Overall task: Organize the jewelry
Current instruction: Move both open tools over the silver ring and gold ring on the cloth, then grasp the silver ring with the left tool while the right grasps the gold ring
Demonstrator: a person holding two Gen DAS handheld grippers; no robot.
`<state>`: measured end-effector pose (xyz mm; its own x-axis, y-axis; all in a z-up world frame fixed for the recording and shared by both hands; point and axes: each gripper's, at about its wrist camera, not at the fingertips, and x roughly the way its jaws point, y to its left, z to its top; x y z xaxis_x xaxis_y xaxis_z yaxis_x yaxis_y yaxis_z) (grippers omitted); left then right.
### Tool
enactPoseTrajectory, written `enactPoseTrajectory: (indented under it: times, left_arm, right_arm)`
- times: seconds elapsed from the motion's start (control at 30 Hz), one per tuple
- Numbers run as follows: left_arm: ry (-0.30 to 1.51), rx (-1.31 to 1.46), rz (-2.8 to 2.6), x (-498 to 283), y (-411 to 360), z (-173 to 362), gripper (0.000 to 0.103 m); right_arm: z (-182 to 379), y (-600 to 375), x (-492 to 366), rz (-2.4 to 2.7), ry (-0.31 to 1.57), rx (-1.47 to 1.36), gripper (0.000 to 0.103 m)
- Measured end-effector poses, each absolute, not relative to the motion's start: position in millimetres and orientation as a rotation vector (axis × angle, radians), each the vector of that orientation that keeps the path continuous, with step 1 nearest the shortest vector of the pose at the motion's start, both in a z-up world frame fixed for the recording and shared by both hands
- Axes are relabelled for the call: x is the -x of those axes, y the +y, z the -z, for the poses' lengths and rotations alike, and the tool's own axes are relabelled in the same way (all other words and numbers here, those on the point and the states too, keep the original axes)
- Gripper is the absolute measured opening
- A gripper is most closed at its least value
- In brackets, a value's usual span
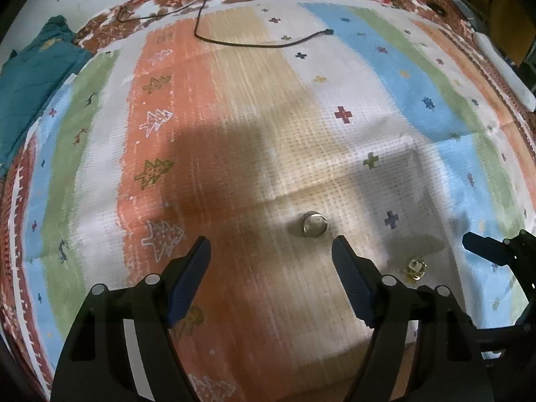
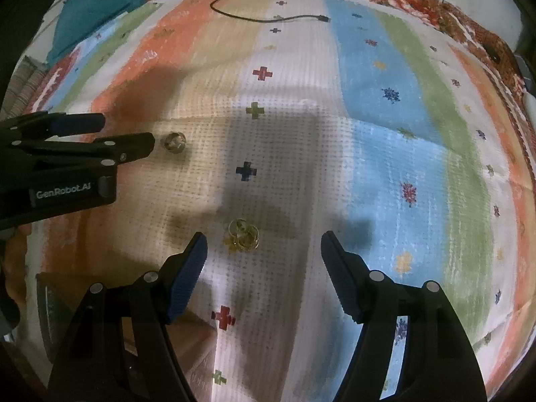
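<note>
Left hand-held gripper [image 1: 271, 246]: spread wide, empty; silver ring [image 1: 314, 223] at its 1 o'clock on striped cloth [image 1: 234, 117]. Right hand-held gripper [image 2: 263, 243]: released; gold jewelry cluster [image 2: 244, 234] between its fingertips.

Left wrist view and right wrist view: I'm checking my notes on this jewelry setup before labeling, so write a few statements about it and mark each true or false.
1. The left gripper has its jaws open and holds nothing. True.
2. The right gripper is shut on the gold jewelry pile. False: its jaws are open and the pile lies on the cloth between them, nearer the left one.
3. The silver ring lies on the striped cloth just ahead of the left gripper. True.
4. The silver ring sits on top of the gold pile. False: they lie apart.
5. A black cable lies at the far end of the cloth. True.
</note>
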<state>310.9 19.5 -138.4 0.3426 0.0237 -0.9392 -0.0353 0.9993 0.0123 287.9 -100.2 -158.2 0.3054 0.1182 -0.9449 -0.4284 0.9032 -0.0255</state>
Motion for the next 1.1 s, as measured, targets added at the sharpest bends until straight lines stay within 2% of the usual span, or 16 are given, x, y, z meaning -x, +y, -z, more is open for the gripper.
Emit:
enactPoseTrajectory:
  times: [0.07,0.17,0.4,0.53,0.57,0.67,0.8,0.87,1.1]
  left_arm:
    - [1.233,0.006,-0.012,-315.2,16.5,140.8,0.073]
    - [1.245,-0.004,0.017,-320.3,10.7,144.9,0.068]
    - [1.283,-0.005,0.015,-329.2,9.8,157.3,0.060]
    - [1.293,-0.023,0.039,-332.8,4.2,158.2,0.059]
    - [1.295,-0.028,0.042,-333.5,2.6,158.7,0.059]
    - [1.315,-0.038,0.040,-336.0,-0.8,163.9,0.047]
    - [1.323,-0.044,0.032,-338.3,-0.9,166.6,0.028]
    - [1.324,-0.042,0.028,-338.3,0.5,167.4,0.021]
    - [1.300,-0.020,0.000,-334.7,7.6,162.7,0.018]
  right_arm:
    - [160.9,-98.2,-288.9,-0.370,1.218,0.301,0.070]
    - [164.5,-96.4,-289.9,-0.382,1.228,0.300,0.060]
    - [170.4,-92.9,-293.0,-0.388,1.238,0.313,0.050]
    - [174.8,-88.1,-293.3,-0.389,1.245,0.337,0.046]
    - [175.6,-87.5,-293.3,-0.392,1.247,0.339,0.041]
    - [176.5,-88.0,-293.9,-0.396,1.252,0.337,0.025]
    - [177.9,-88.8,-294.5,-0.400,1.252,0.334,0.018]
    - [178.3,-89.6,-295.6,-0.403,1.254,0.326,0.017]
    - [174.2,-90.2,-293.8,-0.399,1.238,0.342,0.017]
